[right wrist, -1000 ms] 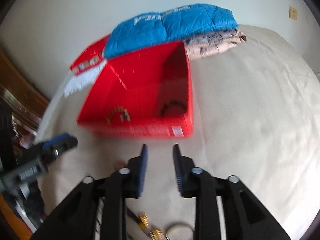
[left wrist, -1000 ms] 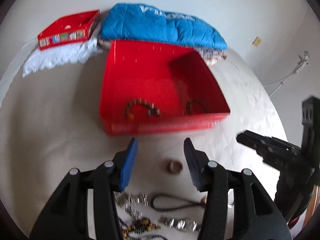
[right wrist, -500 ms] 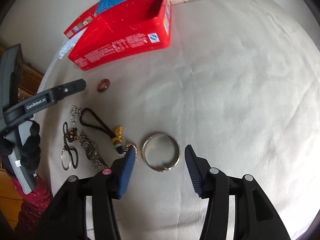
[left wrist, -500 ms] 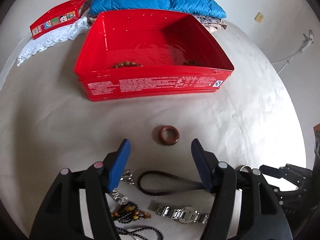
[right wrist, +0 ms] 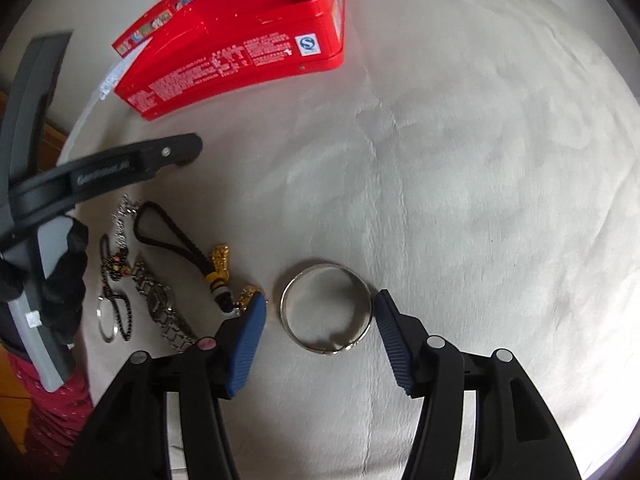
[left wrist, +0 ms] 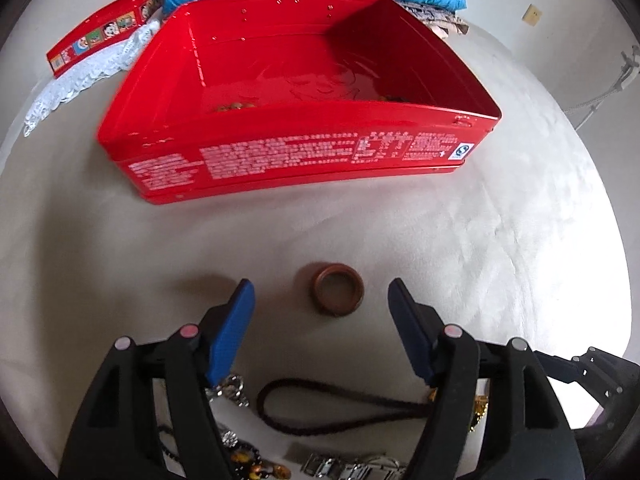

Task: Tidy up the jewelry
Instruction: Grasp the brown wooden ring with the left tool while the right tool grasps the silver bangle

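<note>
Now, step in hand: two pickups at once.
Left gripper [left wrist: 320, 298]: my fingers spread wide and opening, the brown ring [left wrist: 338, 289] lying untouched between them on the bed [left wrist: 500, 240].
Right gripper [right wrist: 318, 314]: fingers opening, straddling the silver bangle [right wrist: 326, 308].
Next: I judge both must sink, pinch, then carry to the red tin [left wrist: 304, 152].

Both tongs have dropped toward the bed, jaws opening — left tongs [left wrist: 320, 292] now flank the brown ring [left wrist: 338, 289], right tongs [right wrist: 320, 308] the silver bangle [right wrist: 326, 307].
</note>
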`<state>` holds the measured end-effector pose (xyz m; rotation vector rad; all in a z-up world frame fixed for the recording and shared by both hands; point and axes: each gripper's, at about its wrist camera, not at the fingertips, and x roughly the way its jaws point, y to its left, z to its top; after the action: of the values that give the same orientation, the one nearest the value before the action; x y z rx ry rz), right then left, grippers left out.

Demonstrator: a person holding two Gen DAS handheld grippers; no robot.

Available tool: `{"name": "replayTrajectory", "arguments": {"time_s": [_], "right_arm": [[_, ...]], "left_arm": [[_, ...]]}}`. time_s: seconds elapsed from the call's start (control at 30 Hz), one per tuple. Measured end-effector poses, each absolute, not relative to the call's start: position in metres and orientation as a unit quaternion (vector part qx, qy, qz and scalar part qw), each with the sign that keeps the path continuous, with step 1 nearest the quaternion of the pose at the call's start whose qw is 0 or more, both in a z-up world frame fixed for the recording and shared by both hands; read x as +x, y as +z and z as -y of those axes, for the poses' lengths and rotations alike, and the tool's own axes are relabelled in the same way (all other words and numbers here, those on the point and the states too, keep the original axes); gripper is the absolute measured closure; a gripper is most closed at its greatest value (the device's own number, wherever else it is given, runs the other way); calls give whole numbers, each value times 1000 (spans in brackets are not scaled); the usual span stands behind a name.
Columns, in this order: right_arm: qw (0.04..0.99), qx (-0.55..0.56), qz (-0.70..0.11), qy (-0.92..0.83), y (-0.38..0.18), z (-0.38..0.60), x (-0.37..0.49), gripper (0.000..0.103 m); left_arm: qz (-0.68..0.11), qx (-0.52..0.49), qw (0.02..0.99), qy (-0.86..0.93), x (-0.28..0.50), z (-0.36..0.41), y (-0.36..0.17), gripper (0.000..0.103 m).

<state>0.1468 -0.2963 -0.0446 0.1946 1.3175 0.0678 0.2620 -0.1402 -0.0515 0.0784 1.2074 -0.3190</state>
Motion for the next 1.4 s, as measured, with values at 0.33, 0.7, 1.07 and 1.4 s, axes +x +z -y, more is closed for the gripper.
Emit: {"name": "replayTrajectory", "arguments": {"time_s": [0.33,0.7,1.07,1.4], "right_arm": [[800,62,-597,14,-44,294,153,54],[810,90,-579,2,-40,312,179,54],[813,85,-576,3,-46,303,186,54],[815,84,-573,5,-46,304,184,54]], "left_arm": [[-561,63,812,-152,261,147,-57,52],[-570,43,804,-164,265,137,-53,74],[-569,45,802,-178,262,140,-47,71],[-559,50,807,-183,261,145,-46,51]]}}
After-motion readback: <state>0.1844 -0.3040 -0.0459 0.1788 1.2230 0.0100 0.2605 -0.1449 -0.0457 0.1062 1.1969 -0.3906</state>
